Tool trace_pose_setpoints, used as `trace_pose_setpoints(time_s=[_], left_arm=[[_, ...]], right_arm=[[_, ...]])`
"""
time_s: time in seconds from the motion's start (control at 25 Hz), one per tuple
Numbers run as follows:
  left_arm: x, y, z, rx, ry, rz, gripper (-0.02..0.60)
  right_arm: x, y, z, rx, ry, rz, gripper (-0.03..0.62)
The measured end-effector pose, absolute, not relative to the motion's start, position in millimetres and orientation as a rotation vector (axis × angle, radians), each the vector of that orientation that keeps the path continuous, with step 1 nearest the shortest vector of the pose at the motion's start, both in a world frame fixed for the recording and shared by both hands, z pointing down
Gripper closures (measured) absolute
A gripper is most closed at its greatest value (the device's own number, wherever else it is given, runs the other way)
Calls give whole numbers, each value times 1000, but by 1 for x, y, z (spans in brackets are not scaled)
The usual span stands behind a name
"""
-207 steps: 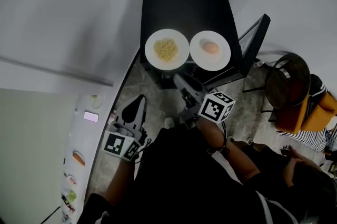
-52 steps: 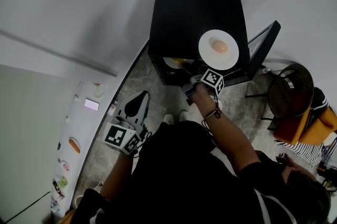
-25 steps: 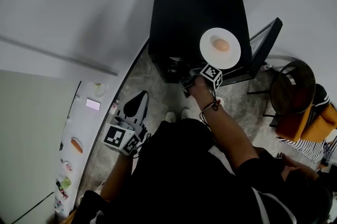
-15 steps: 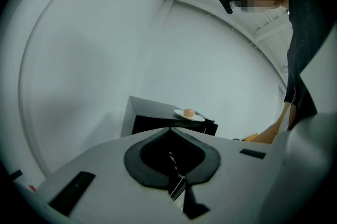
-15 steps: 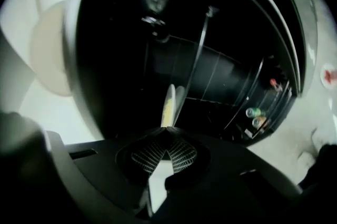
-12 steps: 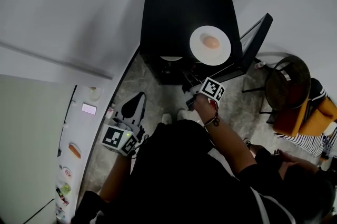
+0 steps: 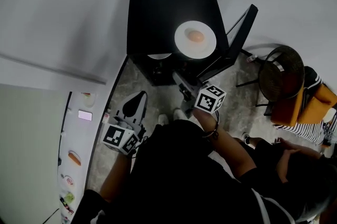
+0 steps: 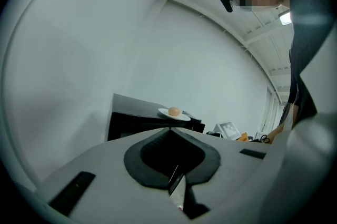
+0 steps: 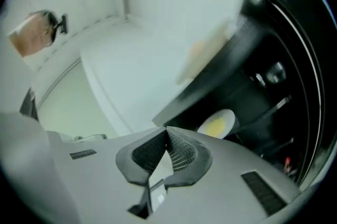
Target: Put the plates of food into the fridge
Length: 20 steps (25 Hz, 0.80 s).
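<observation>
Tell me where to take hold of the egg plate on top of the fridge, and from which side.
Best to pinch the plate by its thin rim on the edge nearest the person, coming in level from the front of the fridge. It lies flat near the top's front edge, the egg sits mid-plate clear of the rim, and the open door stands at the right.

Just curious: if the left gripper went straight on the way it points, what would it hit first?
The left gripper would probably meet the black fridge first, just below the plate of food on top; depth is unclear.
</observation>
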<state>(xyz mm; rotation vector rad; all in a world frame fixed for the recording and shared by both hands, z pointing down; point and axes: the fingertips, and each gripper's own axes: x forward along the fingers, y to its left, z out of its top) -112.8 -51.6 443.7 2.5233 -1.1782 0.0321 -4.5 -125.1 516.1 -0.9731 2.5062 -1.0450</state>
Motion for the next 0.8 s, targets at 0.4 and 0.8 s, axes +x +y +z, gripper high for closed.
trace_pose_setpoints(time_s=[0.4, 0.8], left_arm=[[-88, -47, 435, 2580, -1129, 46, 557], [-83, -47, 417, 2634, -1203, 41, 558]], right_arm=[[-4, -95, 459, -1029, 2764, -623, 568], [-1, -71, 405, -1021, 2790, -336, 568]])
